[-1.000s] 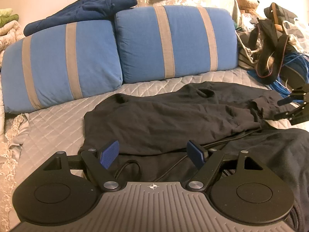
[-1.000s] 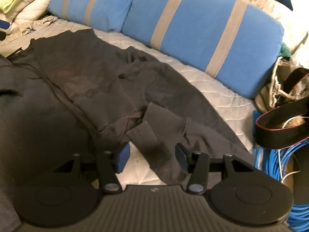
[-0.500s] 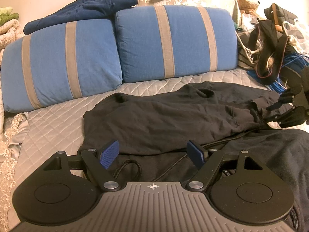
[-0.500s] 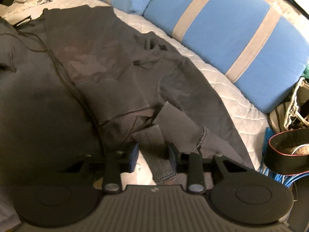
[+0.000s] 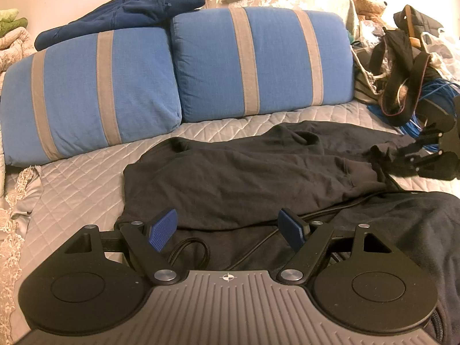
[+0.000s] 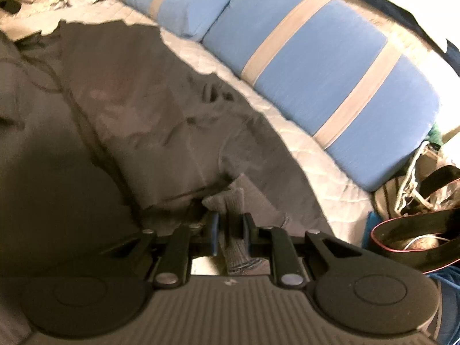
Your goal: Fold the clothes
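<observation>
A dark long-sleeved garment (image 5: 244, 172) lies spread across the quilted bed, and it fills the left half of the right wrist view (image 6: 129, 109). My right gripper (image 6: 229, 230) is shut on the garment's sleeve cuff (image 6: 234, 247), which sticks up between the blue pads. From the left wrist camera, that right gripper (image 5: 402, 155) is at the far right, holding the sleeve end. My left gripper (image 5: 228, 230) hovers open over the garment's near edge, nothing between its fingers.
Two blue pillows with grey stripes (image 5: 258, 63) lean along the back of the bed. A thin black cable (image 5: 189, 251) loops under the left gripper. A second dark cloth (image 5: 402, 230) lies at right. Bags, straps and blue cords (image 5: 402, 72) crowd the right side.
The right gripper has moved forward onto the sleeve cuff and shut on it. The left gripper has stayed open in the same place.
</observation>
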Demonstrator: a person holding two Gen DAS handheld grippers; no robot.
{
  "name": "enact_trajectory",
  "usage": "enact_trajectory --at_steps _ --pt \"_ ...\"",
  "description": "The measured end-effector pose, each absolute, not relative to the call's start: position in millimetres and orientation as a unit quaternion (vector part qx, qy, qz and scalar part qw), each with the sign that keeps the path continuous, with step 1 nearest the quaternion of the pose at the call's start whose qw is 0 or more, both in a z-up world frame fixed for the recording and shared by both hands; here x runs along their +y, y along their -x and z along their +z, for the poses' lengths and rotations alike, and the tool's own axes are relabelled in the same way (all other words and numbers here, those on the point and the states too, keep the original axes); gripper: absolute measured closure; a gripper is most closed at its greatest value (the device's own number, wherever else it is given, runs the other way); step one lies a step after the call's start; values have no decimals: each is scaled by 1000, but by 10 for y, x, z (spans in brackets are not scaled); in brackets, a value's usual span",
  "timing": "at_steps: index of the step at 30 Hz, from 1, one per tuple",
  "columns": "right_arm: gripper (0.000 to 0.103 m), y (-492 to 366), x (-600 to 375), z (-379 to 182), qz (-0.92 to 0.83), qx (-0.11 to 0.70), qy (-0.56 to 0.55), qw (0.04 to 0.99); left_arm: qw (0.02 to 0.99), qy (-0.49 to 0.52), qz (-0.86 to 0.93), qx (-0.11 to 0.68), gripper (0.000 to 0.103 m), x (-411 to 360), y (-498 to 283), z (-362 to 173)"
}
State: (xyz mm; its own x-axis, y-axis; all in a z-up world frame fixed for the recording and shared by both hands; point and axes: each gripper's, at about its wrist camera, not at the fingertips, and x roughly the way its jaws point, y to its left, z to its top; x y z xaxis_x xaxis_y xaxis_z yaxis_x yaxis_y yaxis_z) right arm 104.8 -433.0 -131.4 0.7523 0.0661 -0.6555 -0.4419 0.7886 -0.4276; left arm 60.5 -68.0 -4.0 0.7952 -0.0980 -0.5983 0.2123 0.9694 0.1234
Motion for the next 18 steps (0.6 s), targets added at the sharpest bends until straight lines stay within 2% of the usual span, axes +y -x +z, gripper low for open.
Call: enact_trajectory --at_steps 18 --pt "87 -1108 -4128 -734 132 256 225 931 936 -59 -111 328 26 -603 -660 -4"
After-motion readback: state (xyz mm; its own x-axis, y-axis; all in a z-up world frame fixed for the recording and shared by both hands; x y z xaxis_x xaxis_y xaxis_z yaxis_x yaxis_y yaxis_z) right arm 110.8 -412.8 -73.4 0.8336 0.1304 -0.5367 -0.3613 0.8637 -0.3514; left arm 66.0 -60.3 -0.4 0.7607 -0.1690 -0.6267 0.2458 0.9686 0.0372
